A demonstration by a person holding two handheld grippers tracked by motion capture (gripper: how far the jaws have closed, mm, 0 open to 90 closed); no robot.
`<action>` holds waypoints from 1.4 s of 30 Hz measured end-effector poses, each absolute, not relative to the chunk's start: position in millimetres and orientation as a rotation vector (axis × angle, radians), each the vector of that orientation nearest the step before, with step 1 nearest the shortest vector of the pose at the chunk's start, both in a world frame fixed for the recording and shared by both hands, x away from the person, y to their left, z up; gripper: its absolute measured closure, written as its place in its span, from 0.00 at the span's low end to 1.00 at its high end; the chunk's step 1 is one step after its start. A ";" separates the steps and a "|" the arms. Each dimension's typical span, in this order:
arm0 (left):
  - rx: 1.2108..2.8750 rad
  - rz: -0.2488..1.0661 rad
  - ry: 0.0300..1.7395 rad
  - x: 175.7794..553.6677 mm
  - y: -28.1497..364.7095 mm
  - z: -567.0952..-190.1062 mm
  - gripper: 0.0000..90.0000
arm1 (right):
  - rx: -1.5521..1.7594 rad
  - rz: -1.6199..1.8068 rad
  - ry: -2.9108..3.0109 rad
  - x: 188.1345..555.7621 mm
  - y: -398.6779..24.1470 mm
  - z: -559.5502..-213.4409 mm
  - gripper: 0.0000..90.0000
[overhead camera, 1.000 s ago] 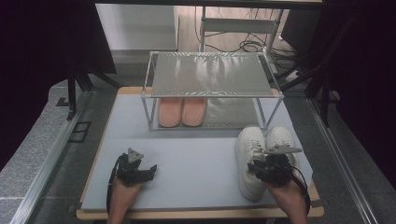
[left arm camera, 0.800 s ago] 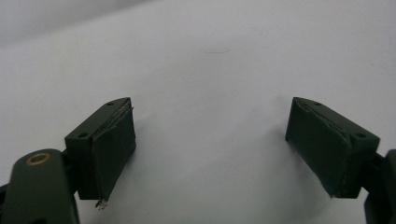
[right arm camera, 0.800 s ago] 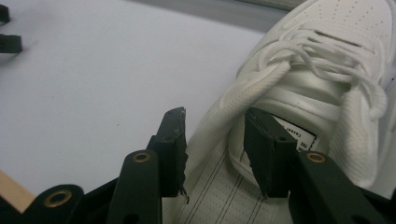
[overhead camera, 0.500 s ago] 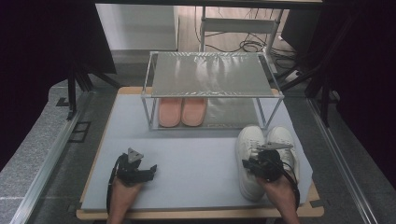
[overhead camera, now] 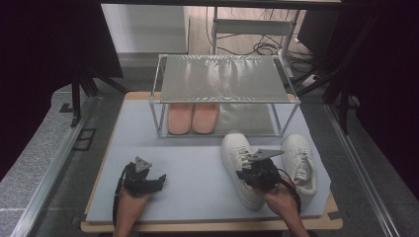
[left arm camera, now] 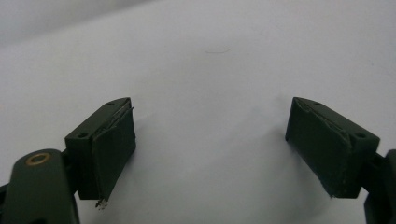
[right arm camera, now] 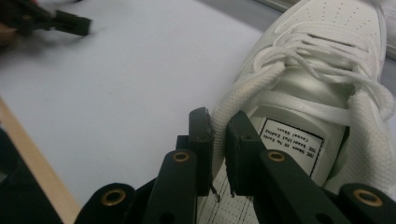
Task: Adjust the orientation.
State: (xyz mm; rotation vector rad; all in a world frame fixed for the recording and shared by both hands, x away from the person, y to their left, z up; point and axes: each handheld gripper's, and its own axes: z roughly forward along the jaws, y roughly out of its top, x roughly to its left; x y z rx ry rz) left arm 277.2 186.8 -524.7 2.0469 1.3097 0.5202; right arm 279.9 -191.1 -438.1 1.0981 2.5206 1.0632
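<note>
Two white lace-up sneakers lie on the grey mat (overhead camera: 197, 168) at the front right. My right gripper (overhead camera: 250, 174) is shut on the left white sneaker (overhead camera: 236, 150). Its jaws have just been closing, and in the right gripper view (right arm camera: 218, 128) the pads pinch the padded side of the sneaker's (right arm camera: 322, 70) opening, beside the tongue label. The right white sneaker (overhead camera: 302, 157) lies free beside it. My left gripper (overhead camera: 154, 181) rests at the front left of the mat. Its pads (left arm camera: 114, 149) stand wide open over the bare mat (left arm camera: 210, 56).
A metal shoe rack (overhead camera: 225, 79) stands at the back of the mat, with a pair of pink slippers (overhead camera: 192, 117) on the left of its lower shelf. The table's wooden front edge (overhead camera: 212, 226) runs just below both hands. Dark stands and cables flank the table.
My right gripper has moved left and closed on the left sneaker's opening, and that sneaker has shifted left, away from its mate. The left gripper has stayed put.
</note>
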 end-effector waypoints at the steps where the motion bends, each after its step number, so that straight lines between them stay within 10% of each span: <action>1: 2.046 0.521 1.309 277.2 186.8 -524.8 0.18 | 1.074 1.067 2.536 280.3 -186.3 -438.3 0.92; 17: 2.047 0.521 1.310 277.1 186.7 -524.6 0.18 | 0.975 1.151 2.627 284.2 -175.0 -434.0 0.81; 26: 2.047 0.522 1.310 277.1 186.6 -524.7 0.18 | 1.036 1.075 2.584 277.7 -206.1 -425.2 1.00; 42: 2.039 0.522 1.312 277.2 186.4 -525.0 0.18 | 1.088 0.935 2.570 304.1 -227.7 -437.7 1.00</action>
